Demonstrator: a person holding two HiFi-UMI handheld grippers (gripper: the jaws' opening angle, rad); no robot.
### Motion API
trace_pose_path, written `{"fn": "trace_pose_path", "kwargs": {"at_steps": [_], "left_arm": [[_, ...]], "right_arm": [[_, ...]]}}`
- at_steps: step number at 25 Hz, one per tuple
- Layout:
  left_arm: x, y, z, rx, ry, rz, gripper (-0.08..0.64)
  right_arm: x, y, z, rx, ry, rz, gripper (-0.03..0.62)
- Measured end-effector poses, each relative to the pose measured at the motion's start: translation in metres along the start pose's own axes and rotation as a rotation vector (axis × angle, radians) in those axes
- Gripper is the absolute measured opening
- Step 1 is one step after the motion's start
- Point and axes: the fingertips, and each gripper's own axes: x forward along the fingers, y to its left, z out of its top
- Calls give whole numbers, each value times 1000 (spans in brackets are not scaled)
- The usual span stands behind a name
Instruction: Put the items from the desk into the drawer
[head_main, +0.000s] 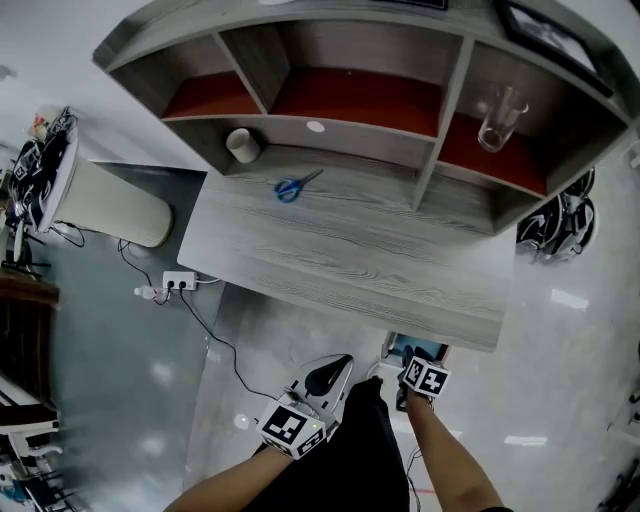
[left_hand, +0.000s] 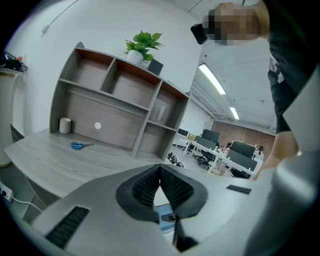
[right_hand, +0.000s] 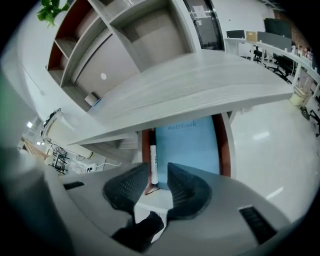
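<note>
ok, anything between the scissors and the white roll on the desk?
No, just bare desktop between the scissors and the white roll; the head view shows it plainly.

The bench (head_main: 350, 250) is pale grey with wood-grain streaks. On it, the scissors (head_main: 291, 188) have blue handles and the cylinder (head_main: 242, 145) is white. The shelf unit (head_main: 340, 45) behind the bench is grey with red-brown floors. Under the bench, the notebook (right_hand: 187, 145) is light blue and the drawer (right_hand: 225, 145) red-brown.
</note>
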Motion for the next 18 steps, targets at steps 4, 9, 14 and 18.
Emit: {"fn": "trace_pose_path", "kwargs": {"at_steps": [4,9,14,18], "left_arm": [[-2,-4,7,-27,-22,27,14],[-4,-9,19,-30,-48,49,14],[-7,6,31,-50,-80,62,14],[-16,36,47,-66,-119,78,14]], "right_arm": [[-31,22,7,-69,-13,30,127],[-69,54,27,-147,-51,104,55],[-94,99,40,-222,-53,192,18],[-103,143,48,-286,-59,238,18]]}}
